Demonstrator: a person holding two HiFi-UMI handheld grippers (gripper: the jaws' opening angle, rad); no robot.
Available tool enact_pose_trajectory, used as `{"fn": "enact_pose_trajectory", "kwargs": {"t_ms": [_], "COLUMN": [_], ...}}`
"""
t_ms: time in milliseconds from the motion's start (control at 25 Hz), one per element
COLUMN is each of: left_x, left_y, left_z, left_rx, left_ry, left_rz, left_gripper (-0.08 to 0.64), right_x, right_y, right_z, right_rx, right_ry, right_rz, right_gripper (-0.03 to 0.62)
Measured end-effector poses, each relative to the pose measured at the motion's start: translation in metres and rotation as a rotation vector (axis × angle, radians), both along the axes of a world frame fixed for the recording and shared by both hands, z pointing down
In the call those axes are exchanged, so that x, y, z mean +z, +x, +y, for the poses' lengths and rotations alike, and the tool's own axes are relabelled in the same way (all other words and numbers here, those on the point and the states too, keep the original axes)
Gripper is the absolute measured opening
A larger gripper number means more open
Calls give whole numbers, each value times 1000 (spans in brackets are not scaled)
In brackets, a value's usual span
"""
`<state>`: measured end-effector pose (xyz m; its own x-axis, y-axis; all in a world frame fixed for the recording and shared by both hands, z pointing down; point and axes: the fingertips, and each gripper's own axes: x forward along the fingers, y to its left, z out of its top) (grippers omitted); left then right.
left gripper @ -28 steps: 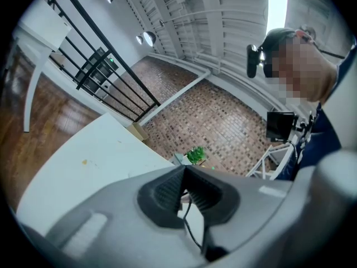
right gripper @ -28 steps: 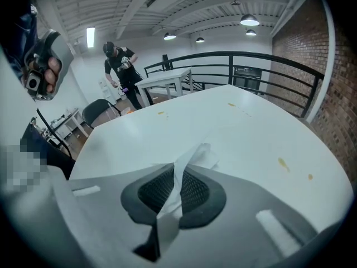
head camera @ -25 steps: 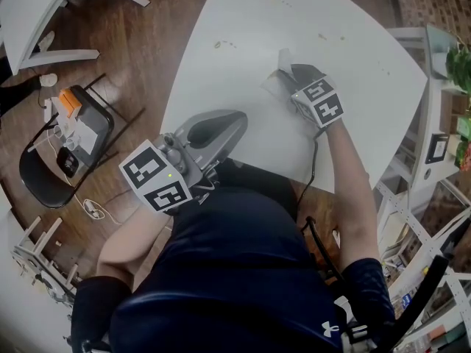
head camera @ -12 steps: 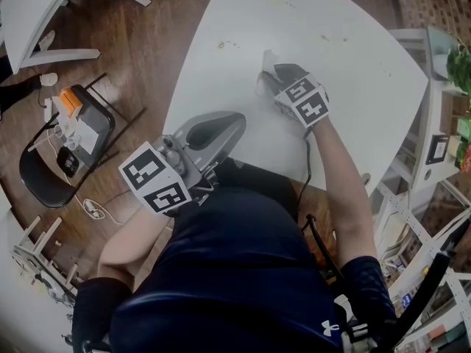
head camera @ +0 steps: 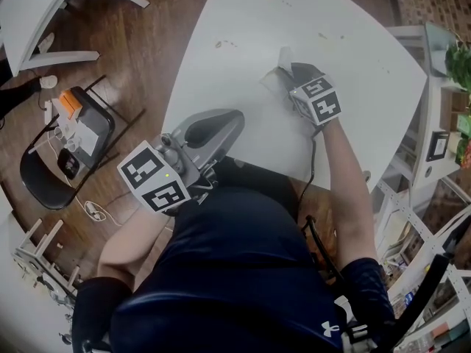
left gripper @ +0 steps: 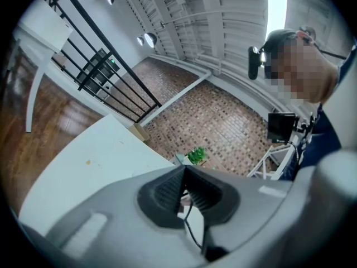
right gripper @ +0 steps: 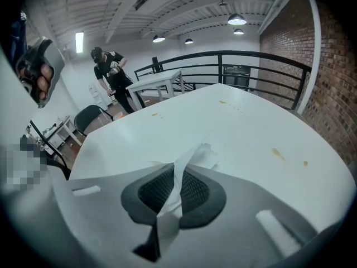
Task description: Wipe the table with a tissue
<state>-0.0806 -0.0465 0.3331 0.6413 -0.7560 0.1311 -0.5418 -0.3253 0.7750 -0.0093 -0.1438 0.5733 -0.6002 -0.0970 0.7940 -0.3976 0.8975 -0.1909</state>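
Right claw, tissue back rightward

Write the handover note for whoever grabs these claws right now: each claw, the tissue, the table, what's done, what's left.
Right claw: shut on the tissue and tilted down, with the tissue's free end on the white table.
Left claw: shut, empty, held at the table's near edge.
Done: the tissue is gripped and down on the tabletop. How much has been wiped cannot be told.
Left: brownish spots lie beyond the tissue toward the far-left edge, with more near the far edge and off to the right. Wipe those.
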Motion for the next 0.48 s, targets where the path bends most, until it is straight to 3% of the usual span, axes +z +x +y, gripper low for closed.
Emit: {"fn": "enact_pose_trajectory", "kwargs": {"t_ms": [120, 320, 480], "left_x": [-1, -2, -2], "left_y": [7, 7, -7], "left_z": [1, 2, 5], "left_rx": [10, -4, -32], "left_ry": [0, 2, 1], "left_rz": [-4, -4, -1], "left_gripper": [3, 3, 3], "right_x": [-2, -20, -69], "right_y": [14, 9, -29], "right_z": [-2, -9, -28], "right_rx": [18, 66, 90], "right_ry": [10, 35, 177], "right_rz": [22, -42, -125], "right_gripper": [23, 21, 23]}}
